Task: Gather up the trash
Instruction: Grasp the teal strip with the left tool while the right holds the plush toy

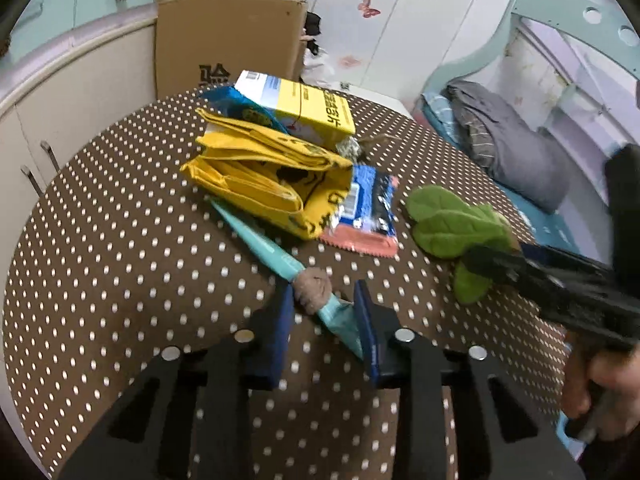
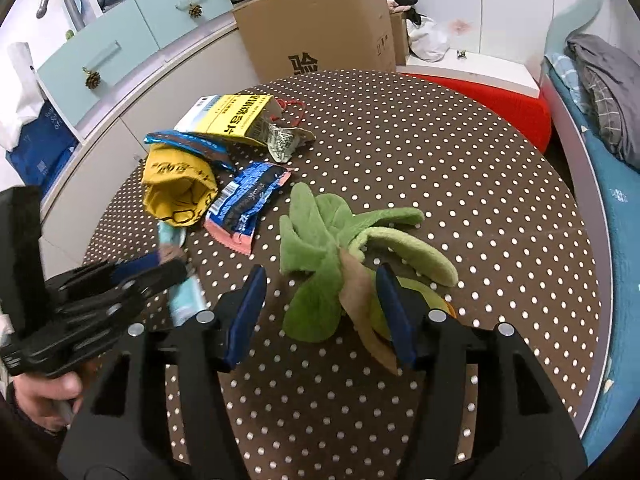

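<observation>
The left gripper (image 1: 322, 320) is closed partway around a teal wrapper (image 1: 256, 236) with a brown lump (image 1: 314, 290) on it. The lump and the wrapper's tail lie between the fingers; the right pad appears to touch the tail, but a firm pinch cannot be told.

The right gripper (image 2: 320, 312) is released, its fingers set wide astride the stem of a green plush leaf toy (image 2: 340, 240), with a brown strip (image 2: 364, 300) just inside the right finger.

The remaining litter is seen beyond the fingertips on the dotted table (image 1: 120, 240): a yellow bag (image 1: 260, 184), a blue packet (image 1: 368, 208) and a yellow box (image 1: 304, 108).

For a clean pickup, the wrapper is best squeezed fully at the lump before lifting, so the thin tail is not slipped. The plush stem should be centred between the pads, not caught by one leaf.
</observation>
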### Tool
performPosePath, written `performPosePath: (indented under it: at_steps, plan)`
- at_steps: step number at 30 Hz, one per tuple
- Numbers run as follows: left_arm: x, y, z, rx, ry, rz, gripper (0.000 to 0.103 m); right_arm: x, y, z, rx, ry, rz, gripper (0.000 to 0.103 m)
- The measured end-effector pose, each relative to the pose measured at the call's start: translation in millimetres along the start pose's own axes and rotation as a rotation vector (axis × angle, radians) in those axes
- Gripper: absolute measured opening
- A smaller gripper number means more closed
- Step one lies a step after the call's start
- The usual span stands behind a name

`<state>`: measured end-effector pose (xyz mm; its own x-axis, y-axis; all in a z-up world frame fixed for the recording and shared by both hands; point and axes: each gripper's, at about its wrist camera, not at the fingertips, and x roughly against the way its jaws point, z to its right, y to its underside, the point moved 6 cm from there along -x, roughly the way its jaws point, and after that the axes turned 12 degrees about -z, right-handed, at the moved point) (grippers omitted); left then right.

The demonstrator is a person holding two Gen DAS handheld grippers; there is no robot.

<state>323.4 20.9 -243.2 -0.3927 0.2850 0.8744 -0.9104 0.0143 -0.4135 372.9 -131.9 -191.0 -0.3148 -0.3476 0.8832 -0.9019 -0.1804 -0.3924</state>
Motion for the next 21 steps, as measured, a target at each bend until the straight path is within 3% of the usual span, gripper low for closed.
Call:
performPosePath:
  at_steps: [1,4,13,21]
  plan:
    - [2,4,-2,-0.006,0.008,-0.001,0.029,-2,-1,0,0.0,-0.002,0.0,0.03]
    - [8,19,-4,-0.03,0.022,-0.004,0.028,-8,0,3,-0.017,-0.006,-0.013,0.013]
    - [26,54,3,-0.086,0.065,-0.016,0.019,34,5,16,-0.028,-0.041,0.073,0.011]
    - [36,53,28,-0.128,0.098,-0.005,0.016,85,4,35,-0.036,-0.032,0.164,0.011]
